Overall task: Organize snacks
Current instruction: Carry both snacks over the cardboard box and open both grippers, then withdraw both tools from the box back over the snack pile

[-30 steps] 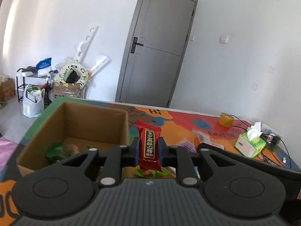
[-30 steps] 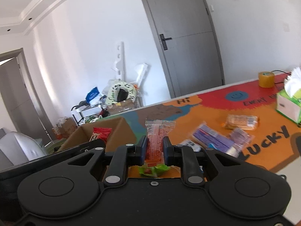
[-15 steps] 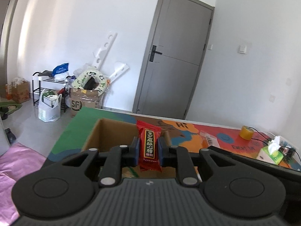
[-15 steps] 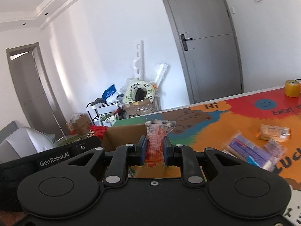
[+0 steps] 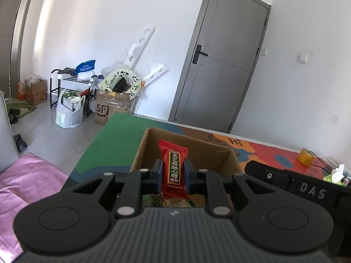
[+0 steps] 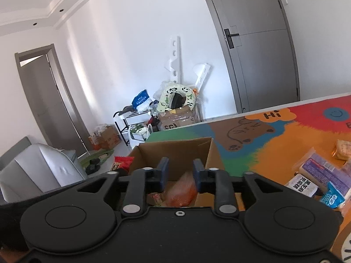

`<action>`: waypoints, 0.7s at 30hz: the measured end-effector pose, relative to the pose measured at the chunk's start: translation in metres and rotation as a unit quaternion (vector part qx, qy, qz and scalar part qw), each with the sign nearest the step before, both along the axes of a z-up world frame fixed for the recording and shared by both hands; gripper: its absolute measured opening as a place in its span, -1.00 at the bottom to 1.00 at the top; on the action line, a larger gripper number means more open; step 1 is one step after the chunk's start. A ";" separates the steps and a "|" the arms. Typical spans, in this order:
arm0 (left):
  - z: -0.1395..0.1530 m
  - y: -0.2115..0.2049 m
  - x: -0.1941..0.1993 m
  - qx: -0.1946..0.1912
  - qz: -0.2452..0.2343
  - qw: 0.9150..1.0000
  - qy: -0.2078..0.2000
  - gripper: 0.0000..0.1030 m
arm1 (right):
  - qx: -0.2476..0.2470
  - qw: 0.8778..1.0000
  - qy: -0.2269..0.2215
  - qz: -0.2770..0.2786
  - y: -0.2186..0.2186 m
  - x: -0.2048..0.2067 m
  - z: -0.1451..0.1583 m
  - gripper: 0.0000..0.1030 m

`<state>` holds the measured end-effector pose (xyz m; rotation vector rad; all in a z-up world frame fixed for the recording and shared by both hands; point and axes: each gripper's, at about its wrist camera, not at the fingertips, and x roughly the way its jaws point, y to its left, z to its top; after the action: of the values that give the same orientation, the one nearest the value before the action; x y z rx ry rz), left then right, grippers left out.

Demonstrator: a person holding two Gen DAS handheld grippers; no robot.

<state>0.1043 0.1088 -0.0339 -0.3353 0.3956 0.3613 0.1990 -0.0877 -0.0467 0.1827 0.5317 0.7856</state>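
Since the earlier frame both claws are carried across to the cardboard box (image 5: 186,153), and the orange snack packet (image 6: 182,189) is no longer pinched upright. The right claw (image 6: 180,172) has just been opening: its blue pads (image 6: 163,171) stand apart with nothing pressed between them, and the orange packet is seen blurred below the gap, inside the box, apparently dropping or just landed.

The left claw (image 5: 173,175) is closed on the red candy packet (image 5: 174,171), held upright with its long axis vertical and its crimped top above the pads. The box opening lies directly ahead of and below this claw, so release there is judged the pending step — the left claw is placed for it. Wrappers already lie on the box floor.

Remaining snacks — purple and blue packets (image 6: 318,175) — lie on the colourful surface (image 6: 274,144) to the right of the box, nearer the right claw. The box's near wall stands between them and the interior. A tape roll (image 5: 306,156) sits well apart.
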 end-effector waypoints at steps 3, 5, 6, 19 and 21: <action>-0.002 0.002 0.003 0.001 0.001 1.000 0.003 -0.63 | 0.001 1.000 0.011 -0.011 -0.005 0.003 -0.003 -0.40; -0.004 0.002 0.005 0.004 0.002 1.000 0.003 -0.63 | -0.002 1.000 0.016 -0.019 -0.011 0.003 -0.006 -0.39; -0.004 0.001 0.007 0.000 0.001 1.000 0.005 -0.63 | -0.003 1.000 0.018 -0.023 -0.013 0.003 -0.008 -0.36; 0.000 -0.011 0.003 -0.009 0.004 1.000 0.011 -0.14 | -0.010 0.998 0.024 -0.058 -0.049 0.000 -0.016 0.18; 0.002 -0.018 0.001 -0.010 -0.008 1.000 0.013 0.00 | -0.010 0.998 0.024 -0.061 -0.054 -0.002 -0.017 0.28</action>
<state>0.1053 0.0912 -0.0324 -0.3467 0.4265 0.3474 0.1973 -0.1418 -0.0632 0.2136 0.5676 0.6585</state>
